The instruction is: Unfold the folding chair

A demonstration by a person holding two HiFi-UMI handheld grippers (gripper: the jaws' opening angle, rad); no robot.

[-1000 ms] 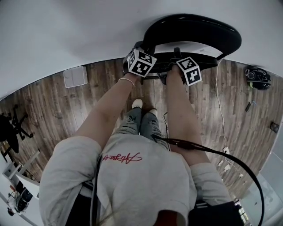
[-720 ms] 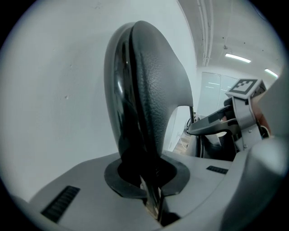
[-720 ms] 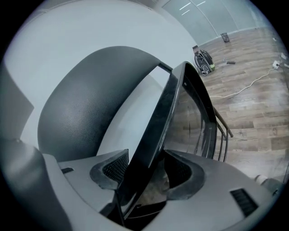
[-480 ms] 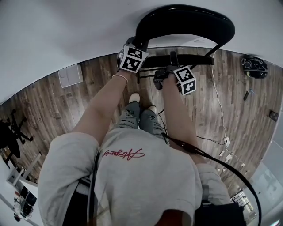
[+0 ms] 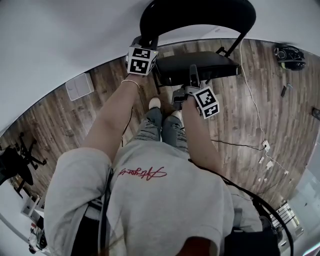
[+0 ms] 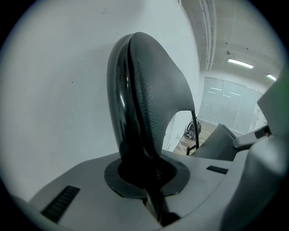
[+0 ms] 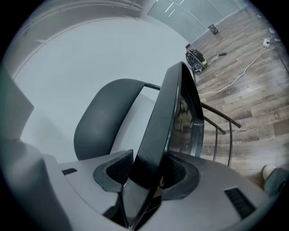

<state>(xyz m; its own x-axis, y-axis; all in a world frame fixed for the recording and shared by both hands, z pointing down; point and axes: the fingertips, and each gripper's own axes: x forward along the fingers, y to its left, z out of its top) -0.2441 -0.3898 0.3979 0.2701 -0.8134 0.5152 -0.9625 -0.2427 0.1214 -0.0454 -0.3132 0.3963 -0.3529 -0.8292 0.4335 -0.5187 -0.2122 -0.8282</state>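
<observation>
Both tools grasp the folding chair (image 5: 200, 15) (rigid, probably weighty): left tool (image 6: 145, 180) clenched on its backrest (image 6: 151, 90) edge, right tool (image 7: 146, 178), jaws just closing, pinching the slick-looking seat (image 7: 169, 117) rim.

Folding chair (image 5: 180, 65), black, glossy frame: standing upright at the floor's edge against the white wall; padded backrest (image 5: 200, 12) rising upright, seat (image 5: 207, 62) lying partly lowered, nearly level.
</observation>
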